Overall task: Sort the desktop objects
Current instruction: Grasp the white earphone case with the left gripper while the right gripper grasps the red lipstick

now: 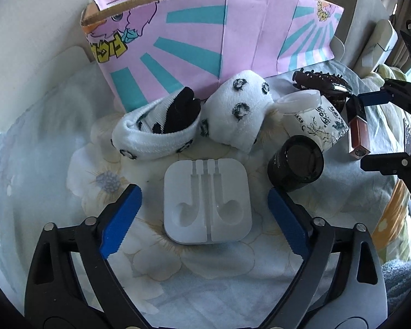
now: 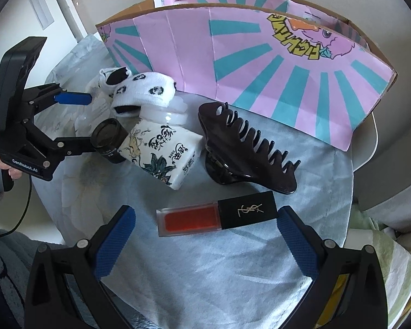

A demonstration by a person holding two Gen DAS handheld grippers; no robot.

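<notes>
My left gripper (image 1: pixel 205 216) is open, its blue fingers on either side of a white earphone case (image 1: pixel 207 201) lying flat on the floral cloth. Behind the case lie white socks with black spots (image 1: pixel 189 118), a black round jar (image 1: pixel 296 163) and a white printed bottle (image 1: pixel 319 122). My right gripper (image 2: pixel 207 237) is open around a red lip gloss tube with a black cap (image 2: pixel 216 215). A dark hair claw clip (image 2: pixel 246 148) lies just beyond the tube. The left gripper also shows in the right wrist view (image 2: pixel 82 120).
A pink and teal cardboard box (image 1: pixel 205 41) stands open at the back of the table; it also shows in the right wrist view (image 2: pixel 260 63). A pale blue floral cloth (image 2: pixel 205 274) covers the round table. The table edge falls off at the right.
</notes>
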